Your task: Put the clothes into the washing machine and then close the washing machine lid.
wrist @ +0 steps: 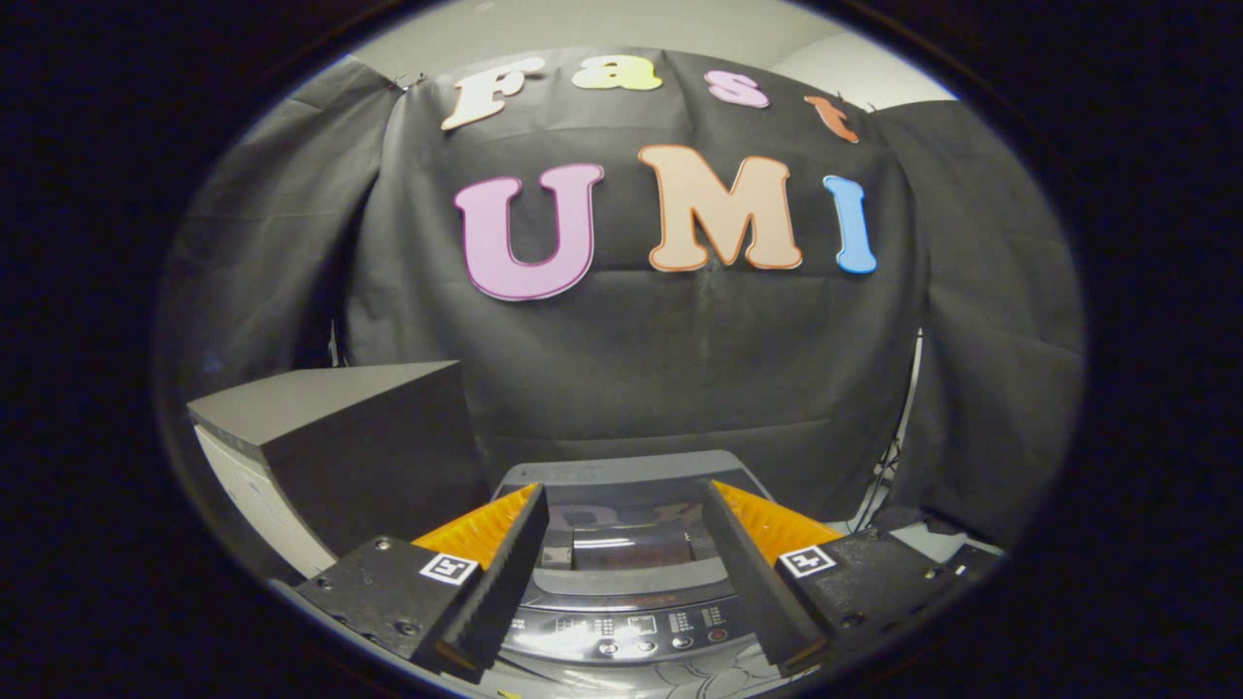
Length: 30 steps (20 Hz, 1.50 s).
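Fingers [621, 505] of my gripper stand spread wide, grasping nothing, hovering above the one washing machine [626, 582]. Its lid [621, 485] lies shut between them, with the control panel [631, 626] nearest me (a row of buttons shows). One dark box [359, 447] stands left of the machine; I can't spot clothes.

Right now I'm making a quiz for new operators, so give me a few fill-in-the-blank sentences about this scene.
1. The gripper has its fingers spread ____, with nothing between them.
2. The washing machine sits just ahead of the fingers, and its lid is ____.
3. The row of round buttons lies ____ the two fingers.
4. The dark box stands beside the ____.

Missing words: open; closed; between; washing machine
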Available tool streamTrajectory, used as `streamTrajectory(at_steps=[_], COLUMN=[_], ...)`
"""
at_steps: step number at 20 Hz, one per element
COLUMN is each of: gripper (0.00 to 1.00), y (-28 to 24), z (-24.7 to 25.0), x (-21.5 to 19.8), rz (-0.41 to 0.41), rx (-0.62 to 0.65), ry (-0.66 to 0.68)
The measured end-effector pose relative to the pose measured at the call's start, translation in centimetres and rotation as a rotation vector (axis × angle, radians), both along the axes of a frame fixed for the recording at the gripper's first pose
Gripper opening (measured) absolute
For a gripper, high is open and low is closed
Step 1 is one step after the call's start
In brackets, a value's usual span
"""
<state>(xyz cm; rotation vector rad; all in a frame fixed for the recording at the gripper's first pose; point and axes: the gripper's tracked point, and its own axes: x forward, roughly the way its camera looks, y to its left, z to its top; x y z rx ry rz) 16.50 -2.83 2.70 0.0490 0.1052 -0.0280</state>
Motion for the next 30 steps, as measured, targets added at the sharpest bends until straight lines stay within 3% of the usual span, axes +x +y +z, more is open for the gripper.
streamTrajectory(at_steps=[11,16,21,30], gripper=[0.98,0.97,0.97,0.97], y=[2.2,4.5,4.1,4.5], z=[3.1,3.7,2.9,2.9], x=[-9.8,-14.0,-18.4,-22.5], rz=[0.078,0.156,0.148,0.186], rx=[0.021,-0.003,0.049,0.042], ry=[-0.088,-0.136,-0.194,-0.232])
